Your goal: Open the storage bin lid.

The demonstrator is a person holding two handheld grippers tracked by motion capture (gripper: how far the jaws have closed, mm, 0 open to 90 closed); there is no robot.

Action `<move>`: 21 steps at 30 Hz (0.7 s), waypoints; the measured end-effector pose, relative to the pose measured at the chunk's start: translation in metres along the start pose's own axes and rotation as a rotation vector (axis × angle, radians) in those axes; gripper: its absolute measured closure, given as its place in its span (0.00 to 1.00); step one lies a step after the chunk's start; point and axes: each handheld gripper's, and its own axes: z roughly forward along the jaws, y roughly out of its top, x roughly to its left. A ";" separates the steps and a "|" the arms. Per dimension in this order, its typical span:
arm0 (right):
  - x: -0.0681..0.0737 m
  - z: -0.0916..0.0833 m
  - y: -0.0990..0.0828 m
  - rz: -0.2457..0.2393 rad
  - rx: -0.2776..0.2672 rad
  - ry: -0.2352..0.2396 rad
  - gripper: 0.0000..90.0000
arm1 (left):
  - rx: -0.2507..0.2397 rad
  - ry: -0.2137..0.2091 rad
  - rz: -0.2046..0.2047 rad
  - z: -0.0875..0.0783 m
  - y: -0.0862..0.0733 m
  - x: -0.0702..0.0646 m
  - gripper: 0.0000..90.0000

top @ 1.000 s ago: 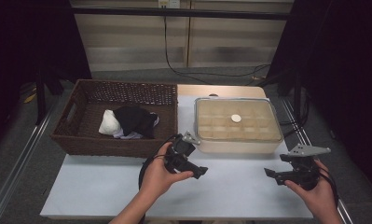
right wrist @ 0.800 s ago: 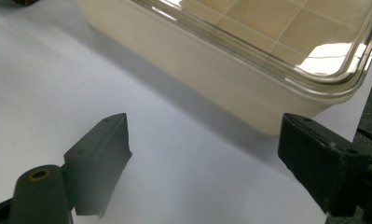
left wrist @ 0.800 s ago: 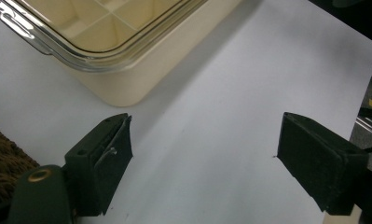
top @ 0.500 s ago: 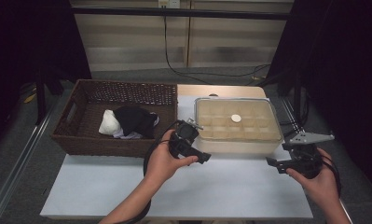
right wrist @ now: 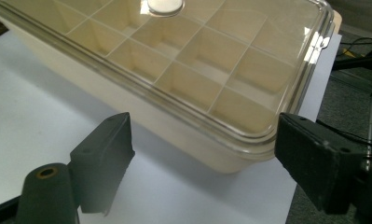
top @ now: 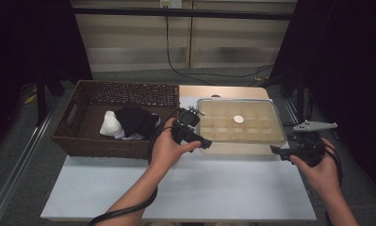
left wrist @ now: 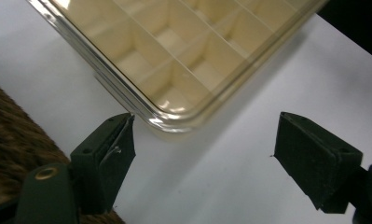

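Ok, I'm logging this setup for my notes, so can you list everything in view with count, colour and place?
Table: one, white, under everything.
Basket: one, dark brown wicker, left part of the table.
Cloth bundle: one, white, inside the basket.
Dark cloth: one, black, inside the basket beside the white bundle.
Box: one, cream with divided compartments and a clear lid, right part of the table.
Knob: one, white, round, on the middle of the lid.
Cable: one, black, on the floor behind the table.
Left gripper: one, black, open, at the box's near left corner.
Right gripper: one, black, open, at the box's near right corner.
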 end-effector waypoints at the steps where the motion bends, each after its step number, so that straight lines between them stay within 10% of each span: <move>1: -0.001 0.002 0.001 0.002 0.002 -0.004 0.21 | -0.001 0.005 -0.004 0.000 0.002 0.001 0.22; 21: -0.015 0.034 0.026 0.095 0.025 -0.077 0.21 | 0.020 0.067 -0.100 0.032 0.027 0.021 0.25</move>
